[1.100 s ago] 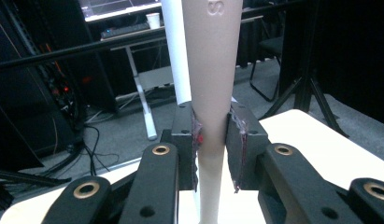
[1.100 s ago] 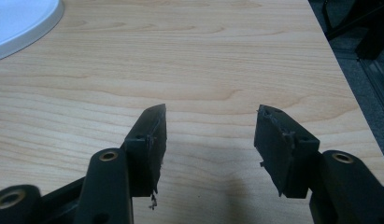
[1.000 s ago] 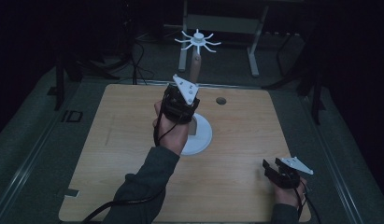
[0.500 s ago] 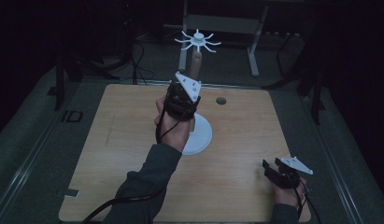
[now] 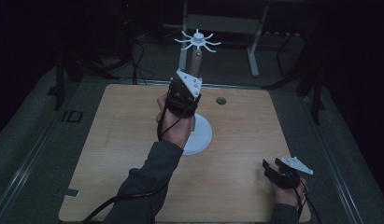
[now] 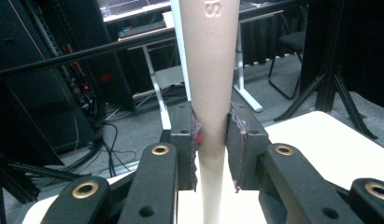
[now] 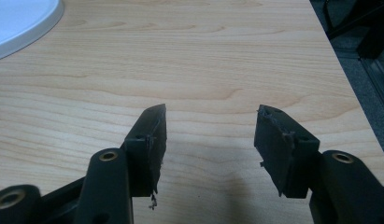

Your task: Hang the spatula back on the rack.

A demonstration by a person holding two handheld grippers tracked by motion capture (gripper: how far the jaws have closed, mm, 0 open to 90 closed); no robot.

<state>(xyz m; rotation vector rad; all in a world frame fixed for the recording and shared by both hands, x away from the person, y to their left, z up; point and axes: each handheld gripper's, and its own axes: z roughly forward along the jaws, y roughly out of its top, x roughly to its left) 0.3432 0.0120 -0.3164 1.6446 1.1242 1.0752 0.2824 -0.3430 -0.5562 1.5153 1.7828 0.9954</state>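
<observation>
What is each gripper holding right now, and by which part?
The left gripper is clamped on the tan post of the white stand, on its narrow lower stretch, one pad on each side. The right gripper holds nothing, its fingers open over the table.

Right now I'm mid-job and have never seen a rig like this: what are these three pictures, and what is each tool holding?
There is no robot here: a person holds a two-jaw hand tool in each hand at a wooden table.

The high view looks down from above the person's side. The other two pictures come from cameras riding on the tools, looking along their black jaws.

On the table stands a white stand: a round base, an upright tan post and a white spoked top.

The left gripper is shut on the post, its pads pressing both sides; in the high view it sits at the table's middle.

The right gripper is open with nothing between its jaws, low over bare wood near the table's front right corner.
</observation>
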